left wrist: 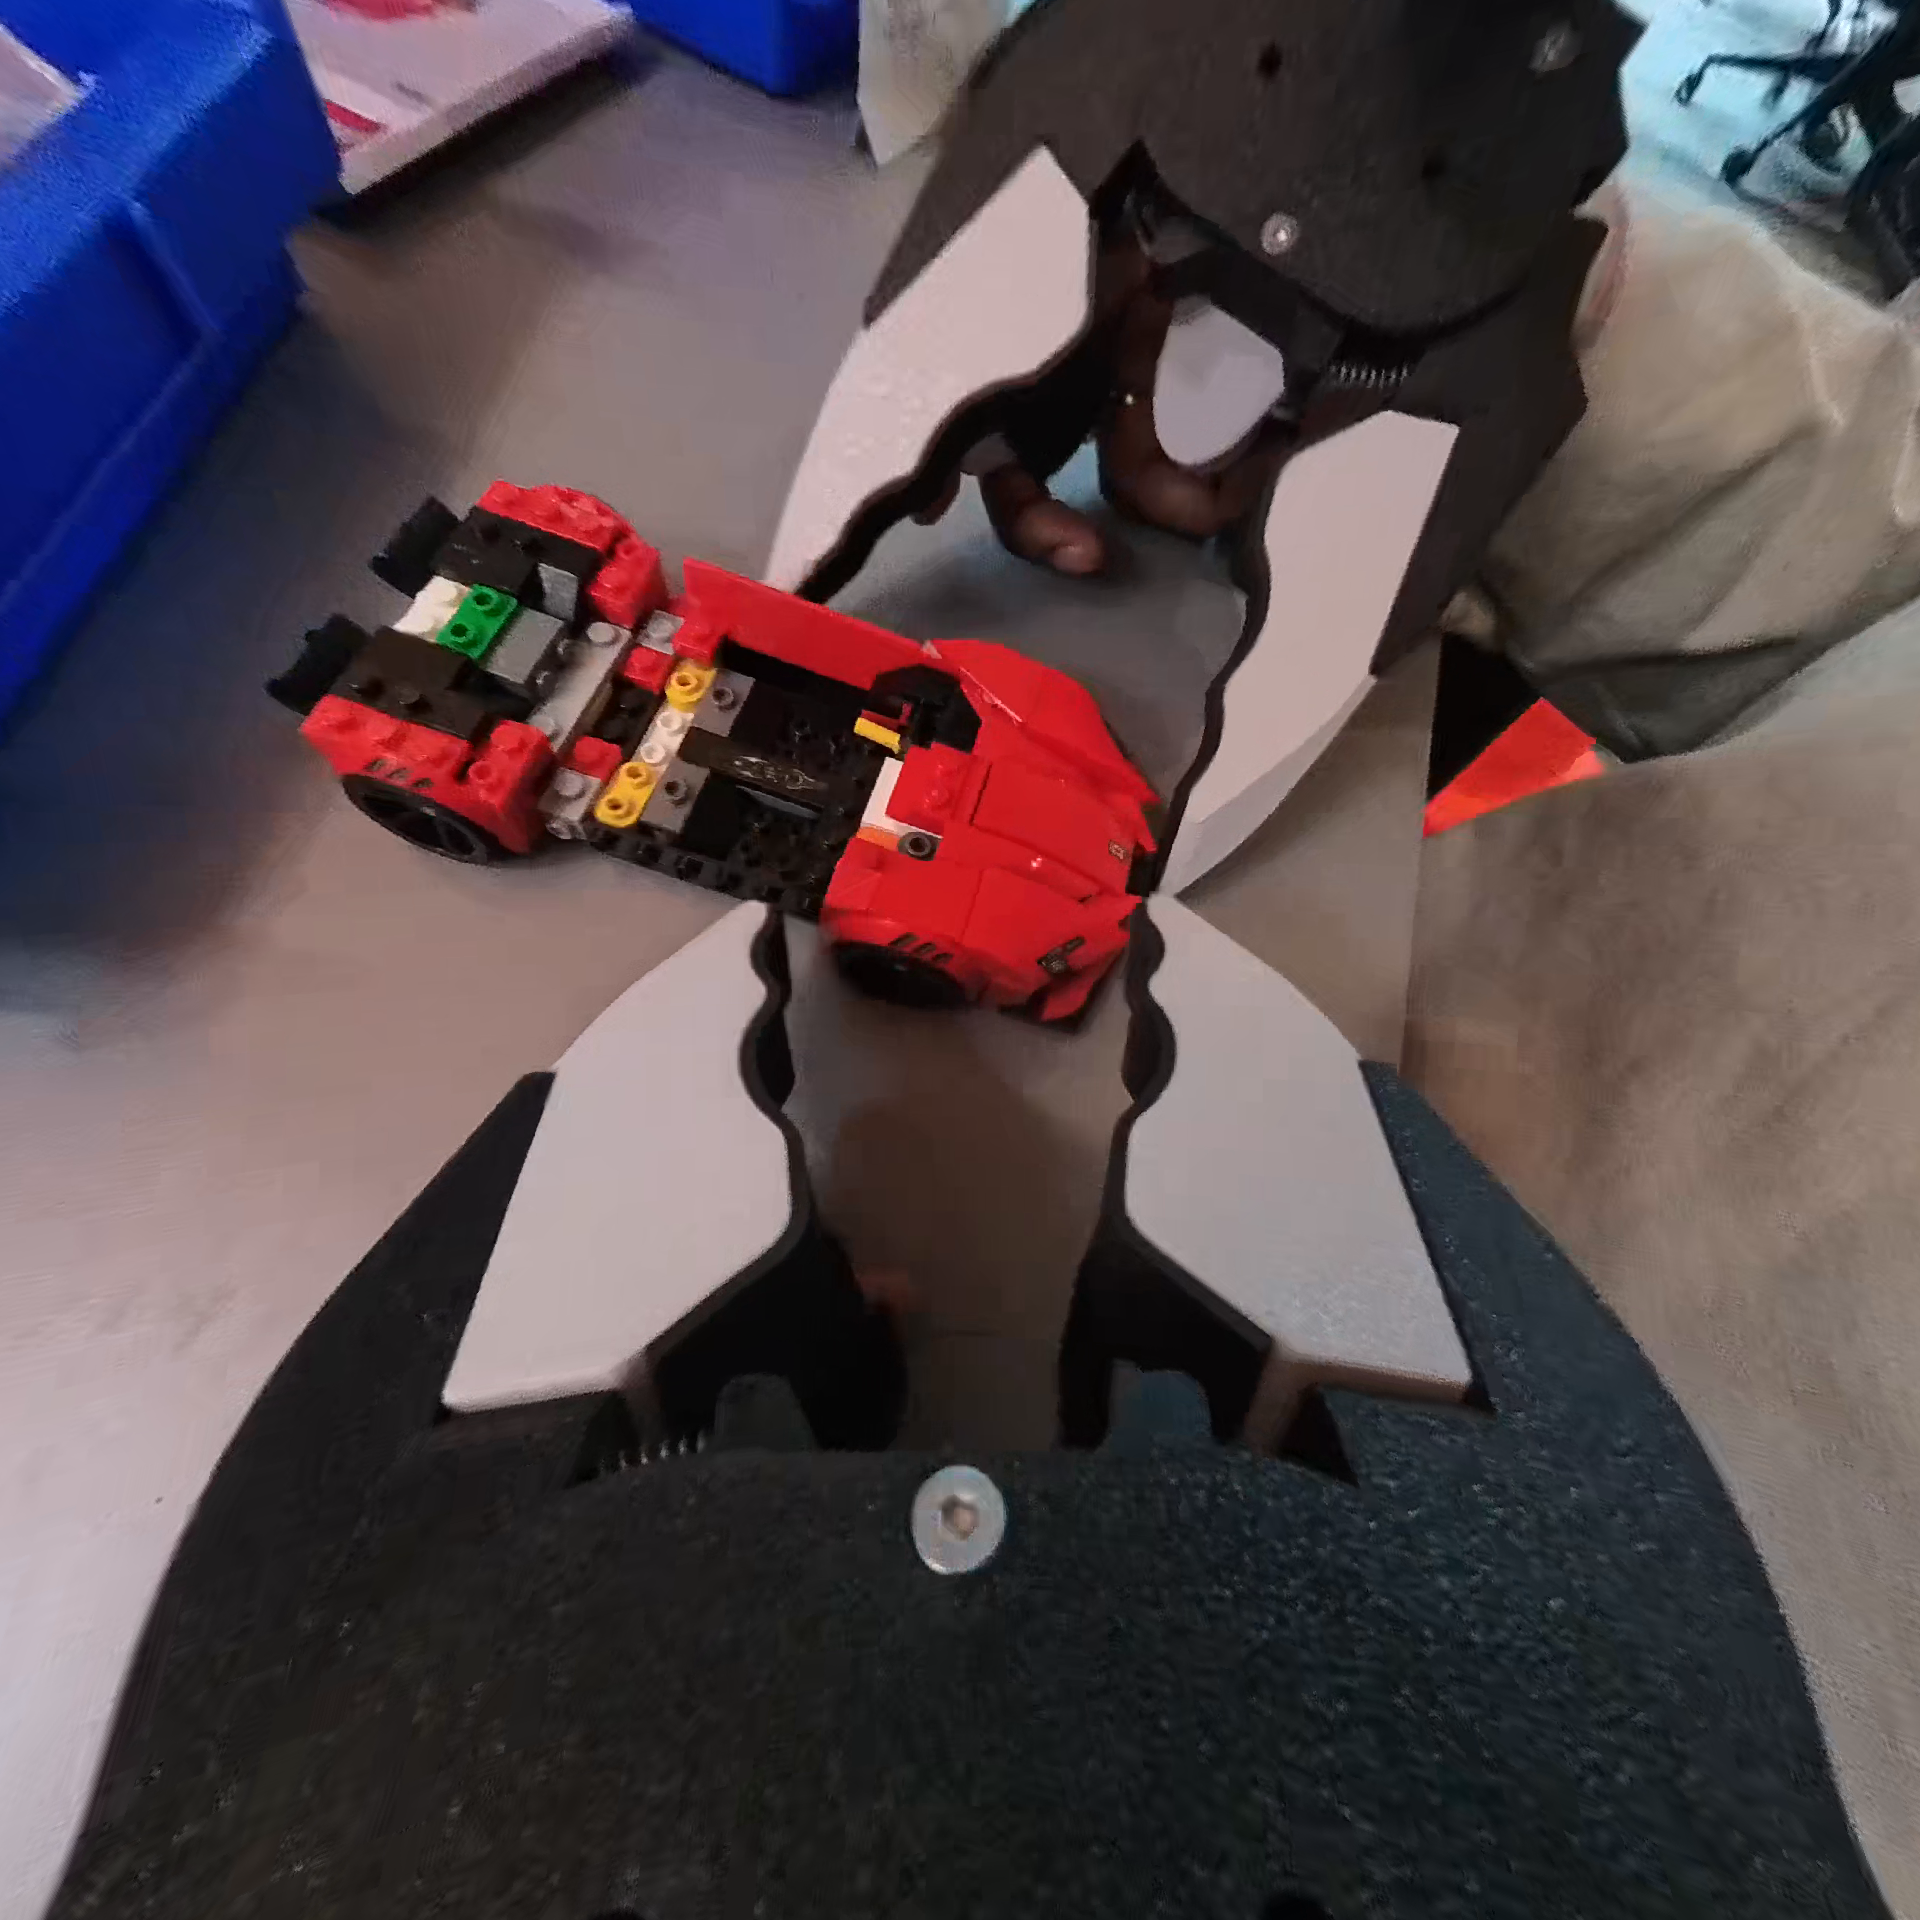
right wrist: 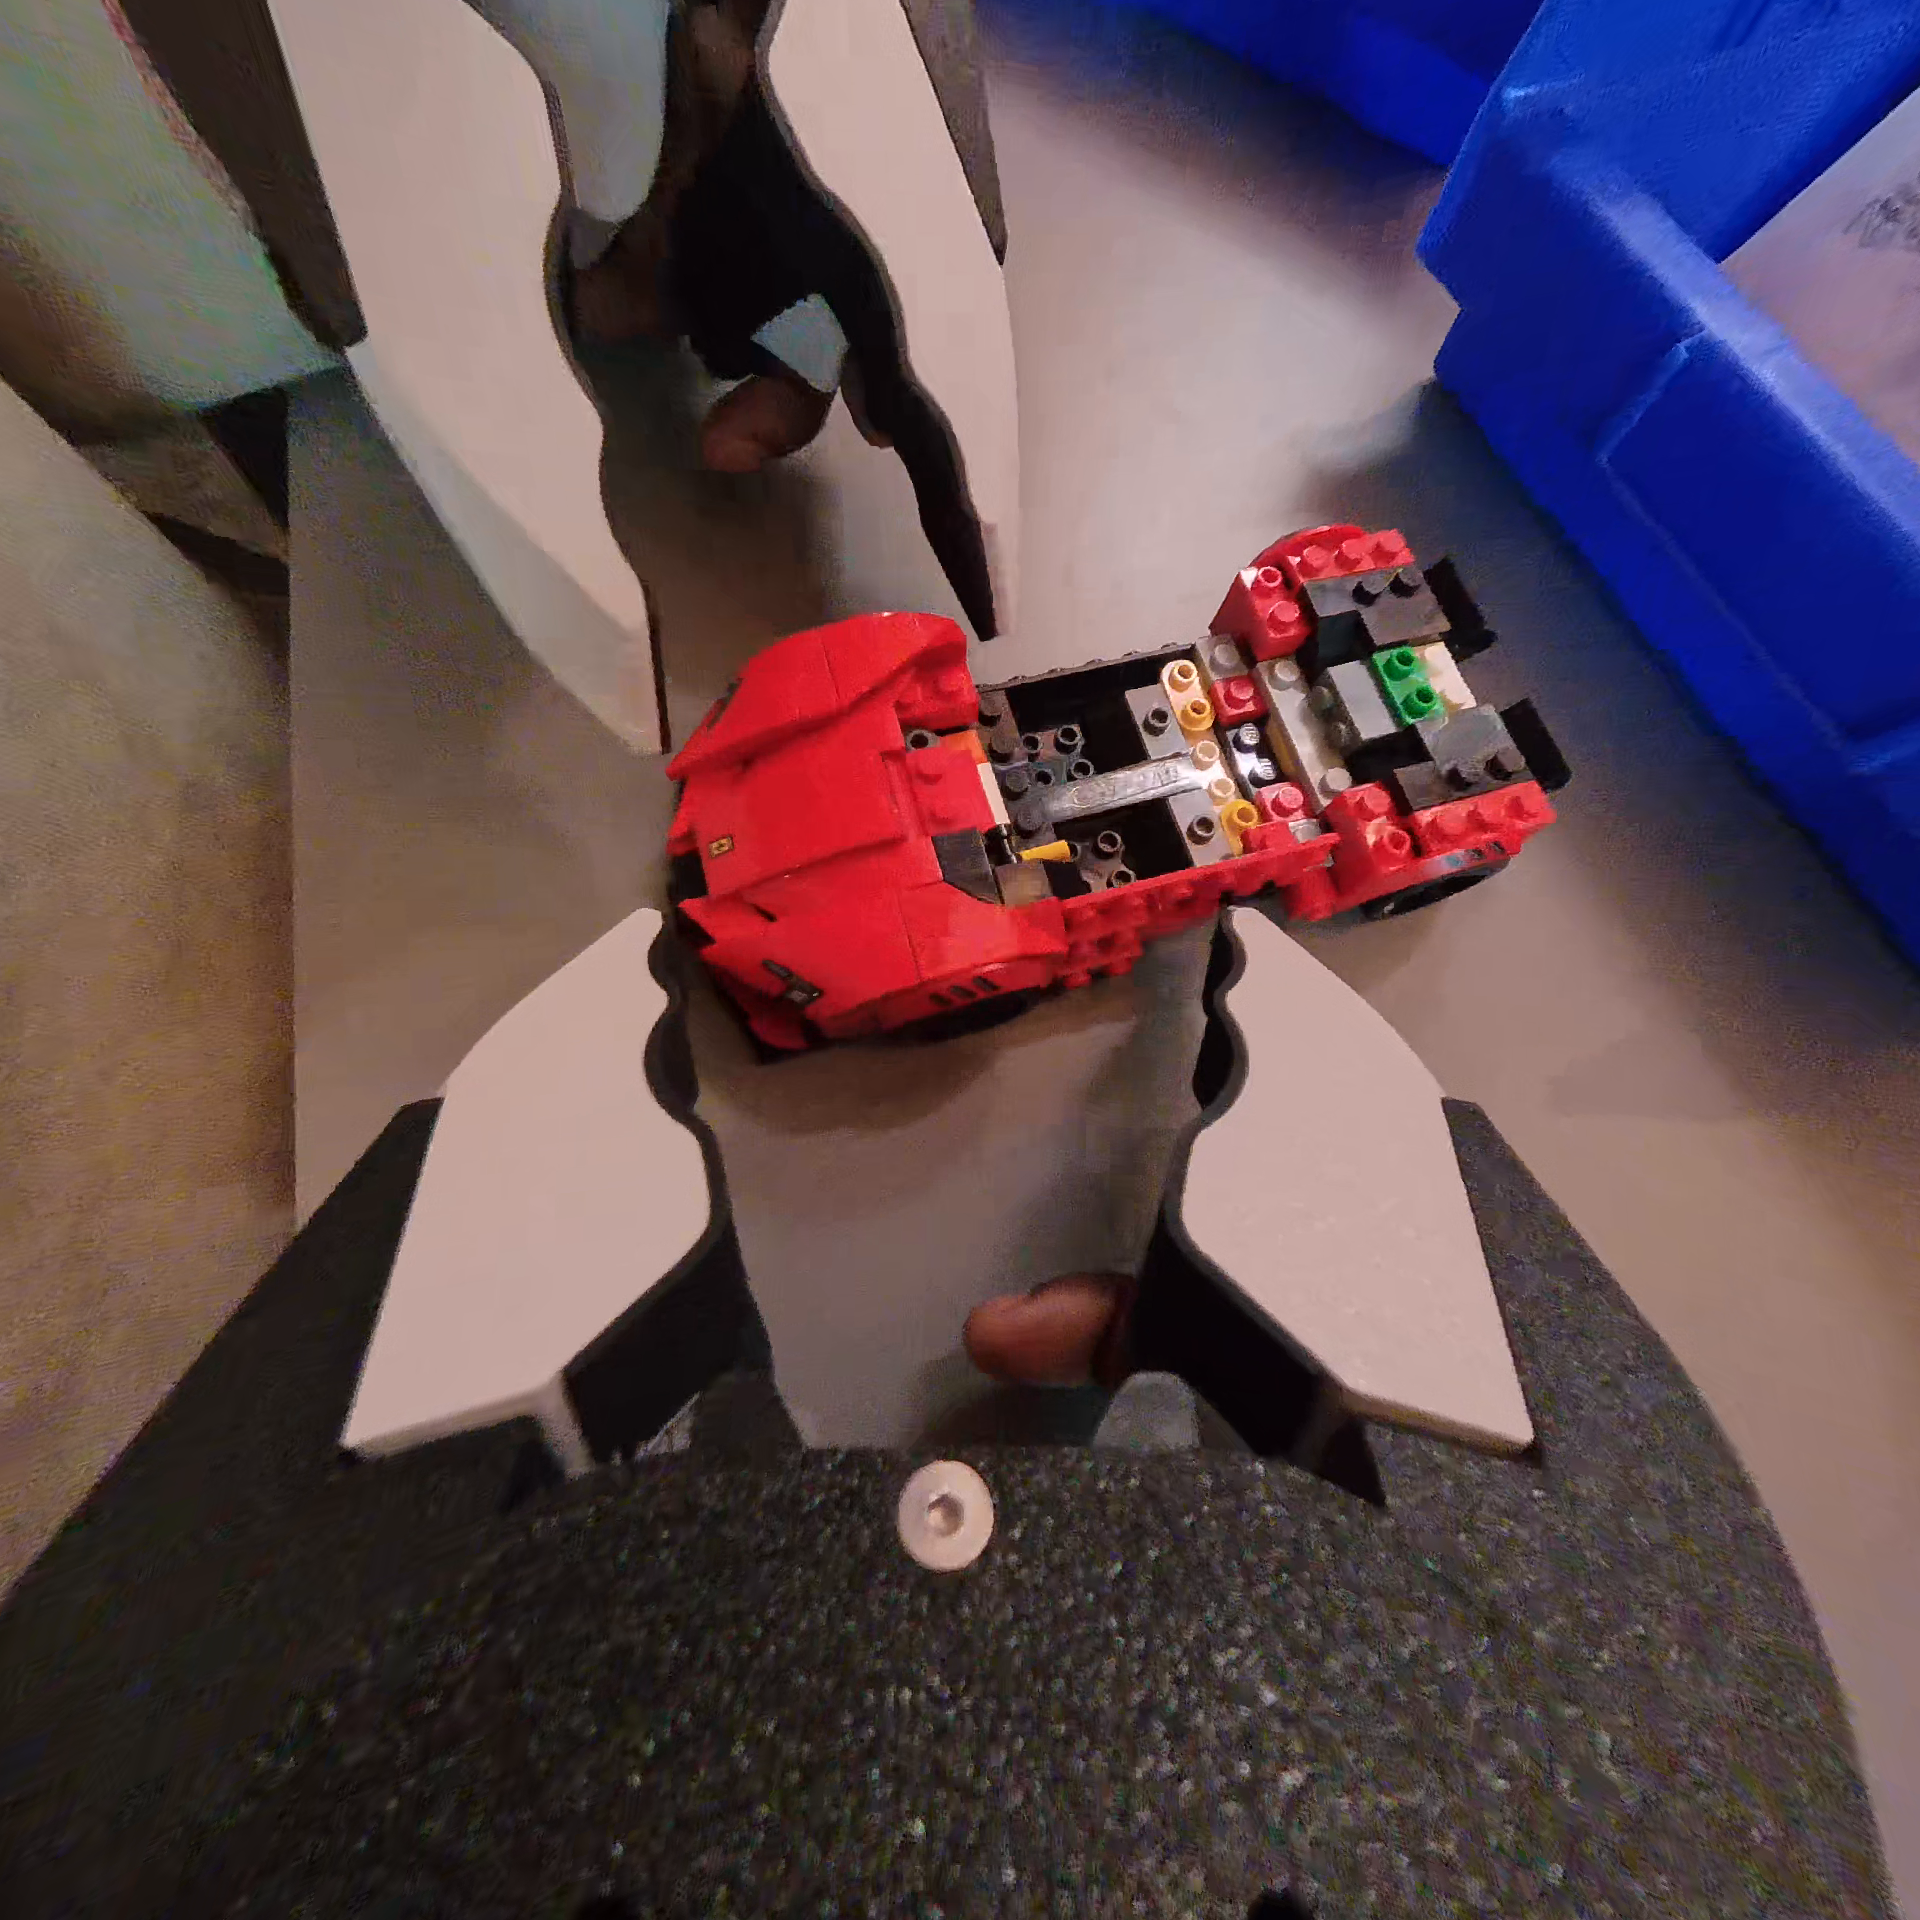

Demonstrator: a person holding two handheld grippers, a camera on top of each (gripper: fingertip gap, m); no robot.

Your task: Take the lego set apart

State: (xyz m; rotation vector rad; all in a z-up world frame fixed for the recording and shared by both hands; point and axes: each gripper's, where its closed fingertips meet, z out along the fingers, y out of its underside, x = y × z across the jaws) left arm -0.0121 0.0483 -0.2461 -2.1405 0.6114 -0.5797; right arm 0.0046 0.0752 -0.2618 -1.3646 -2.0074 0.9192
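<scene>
A red lego car with its roof off stands on the grey table. Its open cabin shows black, grey, yellow and green bricks. My left gripper is open, its fingertips on either side of the car's front end. My right gripper comes in from the opposite side, open, also astride the front. In the right wrist view the car lies across, nose left. My right gripper is open at the near side of the hood. The left gripper is at the far side.
Blue bins stand close behind the car's rear, and also show in the right wrist view. A booklet lies by the bins. The table edge runs just beyond the car's nose. A person's beige clothing is past it.
</scene>
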